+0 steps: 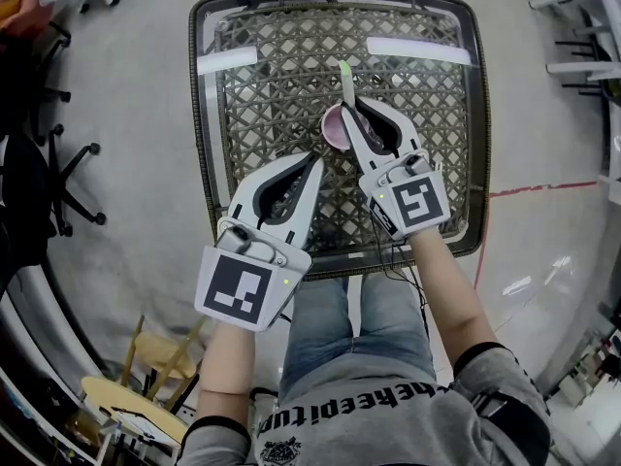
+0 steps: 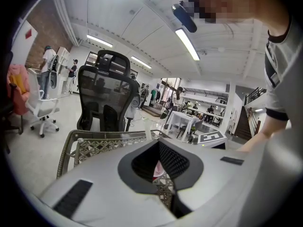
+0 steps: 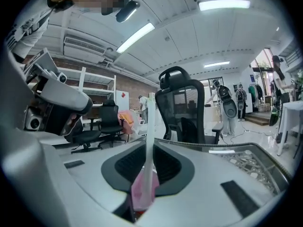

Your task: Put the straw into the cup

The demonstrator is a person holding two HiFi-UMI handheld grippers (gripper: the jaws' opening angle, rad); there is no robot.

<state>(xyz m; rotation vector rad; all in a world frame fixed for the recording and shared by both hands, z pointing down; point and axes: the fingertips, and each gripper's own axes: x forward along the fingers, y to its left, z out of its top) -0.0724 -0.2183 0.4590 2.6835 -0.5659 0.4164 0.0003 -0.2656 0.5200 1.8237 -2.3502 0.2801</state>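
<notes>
A pink cup (image 1: 333,130) stands upright near the middle of the wicker table (image 1: 254,71). A pale green straw (image 1: 346,80) rises out of it. My right gripper (image 1: 351,105) reaches over the cup, and the straw (image 3: 151,119) passes between its tips. The jaws are open by about the straw's width, and I see no squeeze on it. Through the right gripper (image 3: 151,143) the cup (image 3: 142,193) shows below, with the straw's lower end inside. My left gripper (image 1: 317,160) hovers just short of the cup, shut and empty. The cup (image 2: 157,171) shows through its fingers.
The table has a dark raised rim (image 1: 198,124), and my knees are at its near edge. A black mesh office chair (image 2: 106,96) stands beyond the far side. More chairs (image 1: 60,187) and a yellow stool (image 1: 146,382) are on the floor to the left.
</notes>
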